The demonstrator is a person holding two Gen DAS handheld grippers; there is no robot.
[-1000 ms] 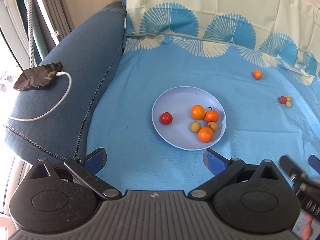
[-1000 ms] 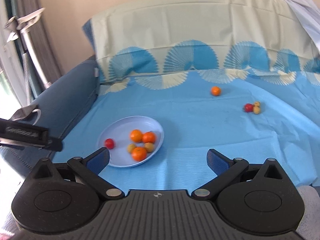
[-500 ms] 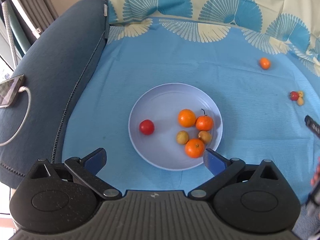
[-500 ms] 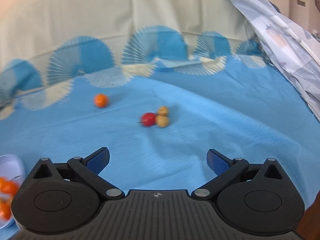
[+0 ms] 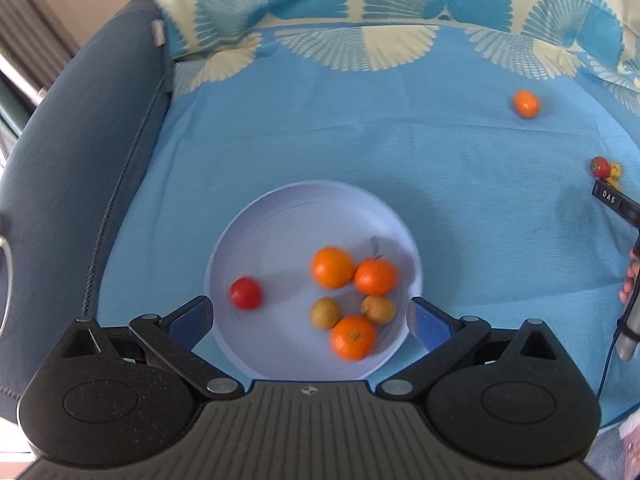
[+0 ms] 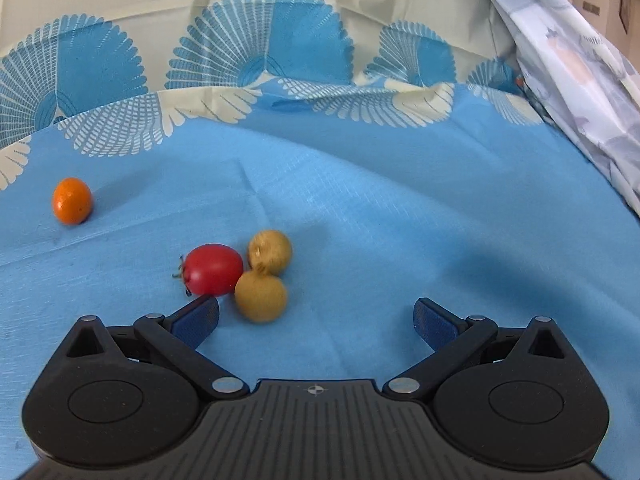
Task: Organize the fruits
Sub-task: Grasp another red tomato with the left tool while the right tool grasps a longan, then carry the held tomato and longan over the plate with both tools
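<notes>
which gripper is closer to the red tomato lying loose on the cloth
Right. The right gripper is just short of the red tomato, its open jaws empty. The left gripper is open over the plate, well away from it.

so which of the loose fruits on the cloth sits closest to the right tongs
The nearer of the two round tan fruits, just ahead of the open right tongs. The other tan fruit lies behind it, the red tomato beside it, the small orange far left.
</notes>
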